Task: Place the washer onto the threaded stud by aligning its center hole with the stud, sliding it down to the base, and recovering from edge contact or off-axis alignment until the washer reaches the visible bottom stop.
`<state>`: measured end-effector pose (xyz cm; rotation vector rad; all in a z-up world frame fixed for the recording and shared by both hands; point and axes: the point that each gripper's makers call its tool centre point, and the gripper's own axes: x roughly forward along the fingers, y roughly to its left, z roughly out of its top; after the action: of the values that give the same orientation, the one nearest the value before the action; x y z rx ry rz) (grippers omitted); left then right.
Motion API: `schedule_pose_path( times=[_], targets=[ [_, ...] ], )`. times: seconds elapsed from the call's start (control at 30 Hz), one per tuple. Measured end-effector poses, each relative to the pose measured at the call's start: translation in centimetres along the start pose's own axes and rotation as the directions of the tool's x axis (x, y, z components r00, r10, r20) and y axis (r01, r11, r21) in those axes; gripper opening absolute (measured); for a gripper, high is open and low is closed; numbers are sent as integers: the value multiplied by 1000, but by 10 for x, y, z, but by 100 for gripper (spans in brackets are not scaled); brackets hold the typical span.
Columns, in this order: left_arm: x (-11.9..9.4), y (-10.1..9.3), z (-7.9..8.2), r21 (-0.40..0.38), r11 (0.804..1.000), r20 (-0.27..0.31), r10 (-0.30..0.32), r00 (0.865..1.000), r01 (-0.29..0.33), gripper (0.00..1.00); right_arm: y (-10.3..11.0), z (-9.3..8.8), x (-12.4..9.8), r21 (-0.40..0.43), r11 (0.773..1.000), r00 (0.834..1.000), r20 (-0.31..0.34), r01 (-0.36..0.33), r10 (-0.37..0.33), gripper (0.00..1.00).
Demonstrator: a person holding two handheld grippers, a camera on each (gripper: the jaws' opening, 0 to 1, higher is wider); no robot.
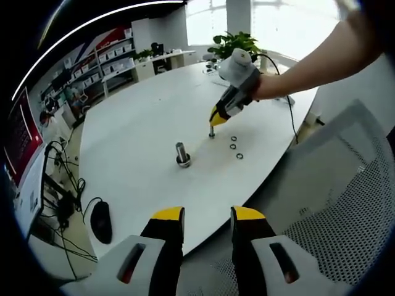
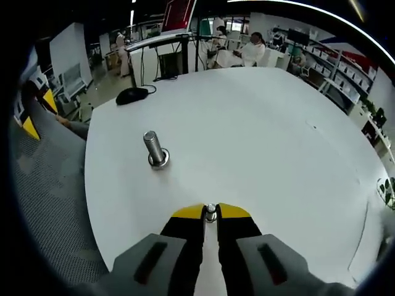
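The washer [image 2: 211, 213] is pinched between the yellow tips of the right gripper [image 2: 211, 216], whose jaws are clenched on it so that only a small grey piece shows in the narrow gap between them in the right gripper view. In the left gripper view the same washer [image 1: 212, 132] sits at the tip of the right gripper [image 1: 216, 118], which is held by a hand [image 1: 244, 77] reaching in from the right and points down at the white table [image 1: 142, 117], touching or just above its surface; I cannot tell which. The threaded stud [image 1: 181, 153] stands upright on the table on its round base, a little to the left of and nearer than the washer in that view, apart from it. In the right gripper view the stud [image 2: 154, 148] stands beyond the jaws and to their left, leaning slightly in the picture. Three spare washers [image 1: 234, 147] lie flat on the table just right of the right gripper's tip. The left gripper [image 1: 208, 216] hangs off the near edge of the table, its jaws released and parted with nothing between them. A black computer mouse [image 1: 101, 221] lies on the near left part of the table, and a mesh chair back [image 1: 345, 203] stands to the right.
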<state>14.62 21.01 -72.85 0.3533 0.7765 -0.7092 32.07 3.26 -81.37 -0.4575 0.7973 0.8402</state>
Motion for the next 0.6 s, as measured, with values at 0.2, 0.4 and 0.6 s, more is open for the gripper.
schedule_pose_path(
  times=[0.2, 0.4, 0.6],
  targets=[
    [0, 0, 1, 1, 1000, 3, 0, 1000, 0, 28, 0, 0, 0, -16, 1000, 1000, -8, -2, 1, 9],
    [-1, 1, 1, 0, 1000, 6, 3, 1000, -3, 28, 1, -1, -1, -26, 1000, 1000, -10, -3, 3, 10],
    [-1, 1, 2, 1, 1000, 8, 3, 1000, -3, 28, 2, -4, 1, -50, 999, 1000, -25, 0, -1, 10]
  ],
)
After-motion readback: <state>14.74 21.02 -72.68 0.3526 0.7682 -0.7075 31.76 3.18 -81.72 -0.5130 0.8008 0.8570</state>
